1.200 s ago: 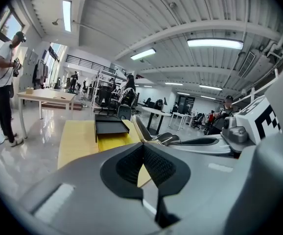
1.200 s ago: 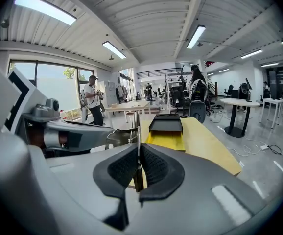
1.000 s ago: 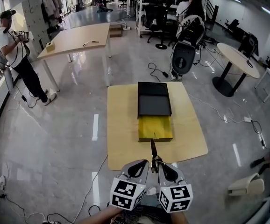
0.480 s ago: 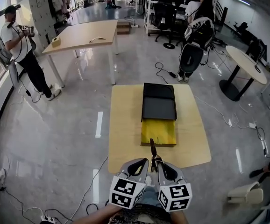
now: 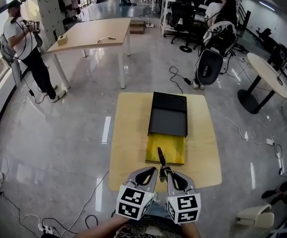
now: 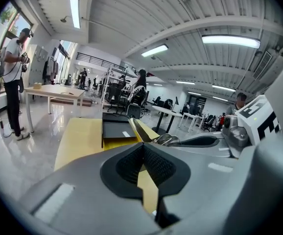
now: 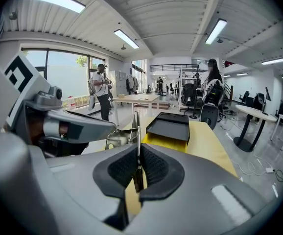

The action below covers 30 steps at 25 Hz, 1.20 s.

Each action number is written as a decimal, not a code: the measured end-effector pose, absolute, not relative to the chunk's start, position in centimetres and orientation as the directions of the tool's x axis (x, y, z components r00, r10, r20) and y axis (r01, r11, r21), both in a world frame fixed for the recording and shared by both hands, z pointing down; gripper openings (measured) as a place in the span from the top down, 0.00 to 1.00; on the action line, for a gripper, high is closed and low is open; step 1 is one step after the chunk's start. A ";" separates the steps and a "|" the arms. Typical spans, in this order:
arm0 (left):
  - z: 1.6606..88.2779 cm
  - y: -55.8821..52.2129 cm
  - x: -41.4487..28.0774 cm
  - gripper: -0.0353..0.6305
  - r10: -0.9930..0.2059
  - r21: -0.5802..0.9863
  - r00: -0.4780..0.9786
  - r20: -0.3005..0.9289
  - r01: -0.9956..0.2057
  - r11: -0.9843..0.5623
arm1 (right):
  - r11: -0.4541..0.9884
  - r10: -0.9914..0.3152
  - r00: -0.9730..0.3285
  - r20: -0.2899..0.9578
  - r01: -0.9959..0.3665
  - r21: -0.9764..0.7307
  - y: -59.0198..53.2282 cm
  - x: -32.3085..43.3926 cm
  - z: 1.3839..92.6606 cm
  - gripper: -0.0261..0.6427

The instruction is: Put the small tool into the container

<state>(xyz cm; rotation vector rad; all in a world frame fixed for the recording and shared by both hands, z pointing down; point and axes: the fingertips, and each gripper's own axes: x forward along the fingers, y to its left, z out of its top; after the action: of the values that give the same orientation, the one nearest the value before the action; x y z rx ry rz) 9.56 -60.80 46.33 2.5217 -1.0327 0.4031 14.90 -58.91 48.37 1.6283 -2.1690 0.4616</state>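
While looking down from the head camera, seeing right gripper [image 5: 166,171] clamped on the small tool [image 5: 161,157]: jaws closed flat on its thin metal body, dark tip sticking out ahead of them. Same in the right gripper view, tool edge-on between the pads [image 7: 156,168].

Left gripper [image 5: 156,171] just left of the tool, jaws together, meeting at the tips, gripping nothing.

Ahead of the tool tip, on the low wooden table [image 5: 128,143]: container [image 5: 173,150], a yellow box with black lid [image 5: 168,115] slid toward the far end, near part of the box uncovered. Tip overlaps the near end of the box in the head view, but held up above table level per both gripper views.

Well beyond the tool: second table [image 5: 91,33], person [image 5: 27,48] standing at its left end.
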 end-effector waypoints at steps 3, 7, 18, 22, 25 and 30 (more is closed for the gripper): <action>48.6 -62.9 10.6 0.93 -0.617 0.247 0.676 0.403 -0.730 -0.638 | 0.307 -0.823 -0.265 0.503 -0.952 0.000 -61.1 15.9 50.6 0.95; 51.0 -70.1 13.1 0.93 -0.639 0.247 0.653 0.407 -0.752 -0.611 | 0.357 -0.809 -0.276 0.519 -0.932 0.060 -68.4 18.7 53.3 0.95; 52.7 -84.2 17.6 0.93 -0.671 0.246 0.614 0.416 -0.786 -0.567 | 0.468 -0.768 -0.268 0.582 -0.855 0.224 -82.6 23.5 56.8 0.95; 53.5 -86.2 18.0 0.93 -0.679 0.242 0.602 0.420 -0.796 -0.555 | 0.505 -0.758 -0.251 0.602 -0.810 0.299 -84.8 24.2 58.5 0.95; 53.2 -89.8 19.9 0.93 -0.688 0.242 0.587 0.427 -0.807 -0.538 | 0.532 -0.744 -0.254 0.618 -0.786 0.317 -88.3 26.5 59.0 0.95; 55.0 -92.4 17.8 0.93 -0.695 0.241 0.572 0.435 -0.818 -0.522 | 0.574 -0.720 -0.250 0.648 -0.739 0.352 -91.1 24.5 62.4 0.95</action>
<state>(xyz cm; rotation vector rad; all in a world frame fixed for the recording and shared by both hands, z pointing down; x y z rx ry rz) 17.77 -92.44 55.05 2.3883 -1.2201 0.3980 24.54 -91.07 62.39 1.1658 -1.9971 0.0308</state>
